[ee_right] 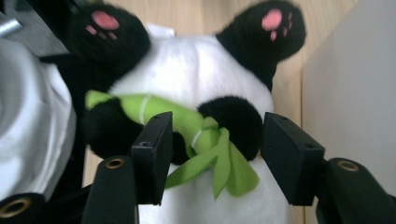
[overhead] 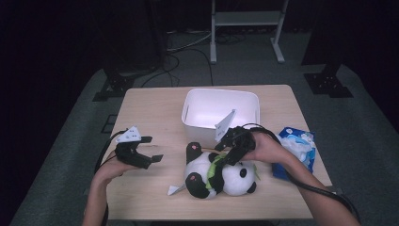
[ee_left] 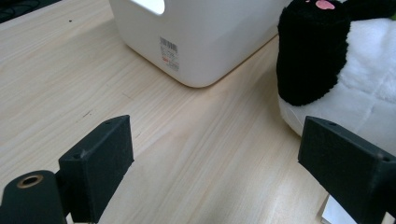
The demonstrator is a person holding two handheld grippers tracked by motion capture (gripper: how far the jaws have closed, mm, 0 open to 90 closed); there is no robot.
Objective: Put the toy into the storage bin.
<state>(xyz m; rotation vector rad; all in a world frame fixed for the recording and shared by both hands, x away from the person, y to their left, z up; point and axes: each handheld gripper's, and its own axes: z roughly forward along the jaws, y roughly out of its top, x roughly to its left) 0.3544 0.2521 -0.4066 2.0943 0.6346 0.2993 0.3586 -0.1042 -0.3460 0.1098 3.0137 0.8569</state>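
Observation:
A plush panda lies on its back on the wooden table, holding a green bamboo sprig in its black arms. My right gripper hovers over its belly, jaws open on either side of the bamboo and one black arm. The pink-padded feet point away in the right gripper view. My left gripper is open above bare table to the panda's left; in the left gripper view a black panda leg sits beyond the right jaw. A white bin stands just behind the panda.
A blue and white packet lies at the table's right edge. A small white paper tag lies beside the panda's lower foot. The bin's wall bears a barcode sticker. Beyond the table stand a white rack and black stands on grey floor.

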